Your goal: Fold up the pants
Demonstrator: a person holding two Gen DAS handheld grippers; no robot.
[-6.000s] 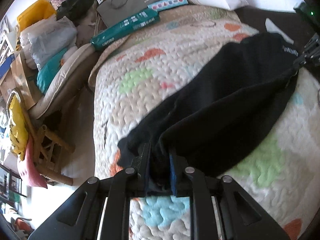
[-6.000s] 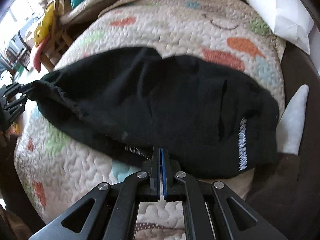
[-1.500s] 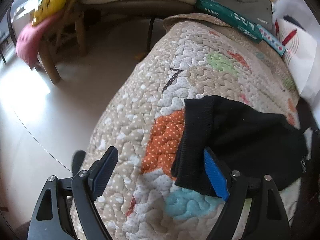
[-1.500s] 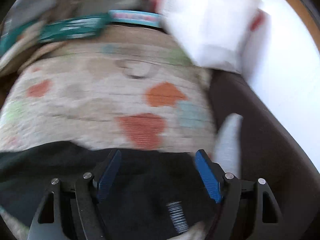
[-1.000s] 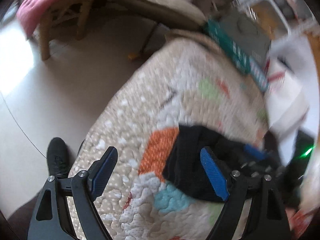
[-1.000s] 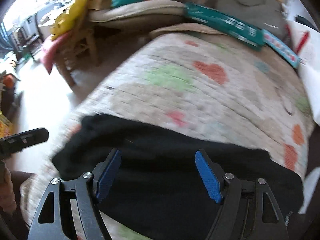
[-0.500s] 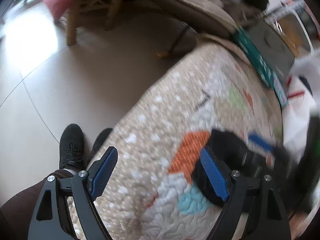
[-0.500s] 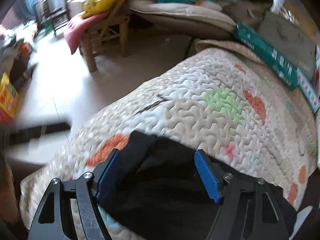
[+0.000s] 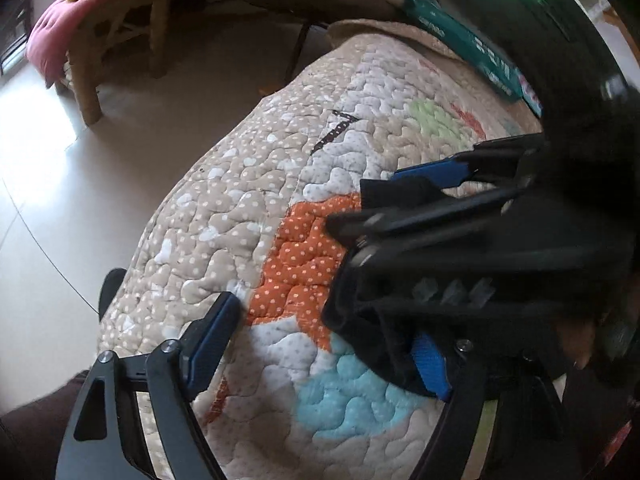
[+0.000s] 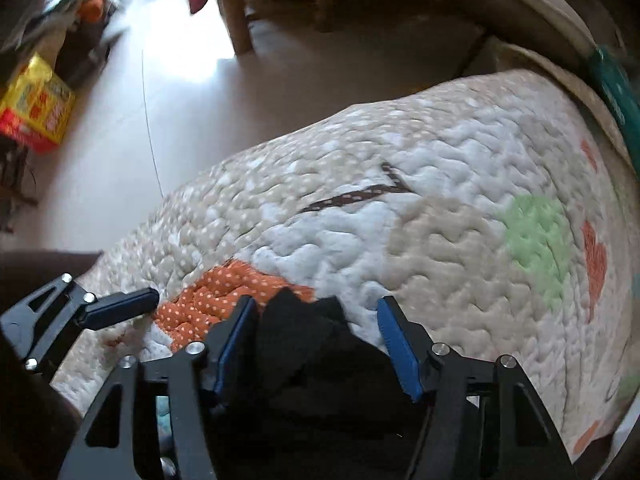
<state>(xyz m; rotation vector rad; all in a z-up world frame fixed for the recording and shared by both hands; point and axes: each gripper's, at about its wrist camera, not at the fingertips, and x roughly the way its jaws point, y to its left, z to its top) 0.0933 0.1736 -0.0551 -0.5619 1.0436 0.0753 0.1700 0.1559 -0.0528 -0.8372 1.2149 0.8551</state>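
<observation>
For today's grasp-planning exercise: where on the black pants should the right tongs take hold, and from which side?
Grip the pants at the raised folded edge over the quilt's orange patch, coming in from the pants side. That edge stands up between the open right tongs.

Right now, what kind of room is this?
Probably a lived-in bedroom: a bed under a patchwork quilt, black pants lying on it, and a wooden chair piled with cushions on the tile floor.

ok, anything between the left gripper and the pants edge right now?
Yes. The right gripper reaches across the black pants in the left wrist view, its open jaws straddling the cloth edge. The left gripper is open beside it on the quilt.
</observation>
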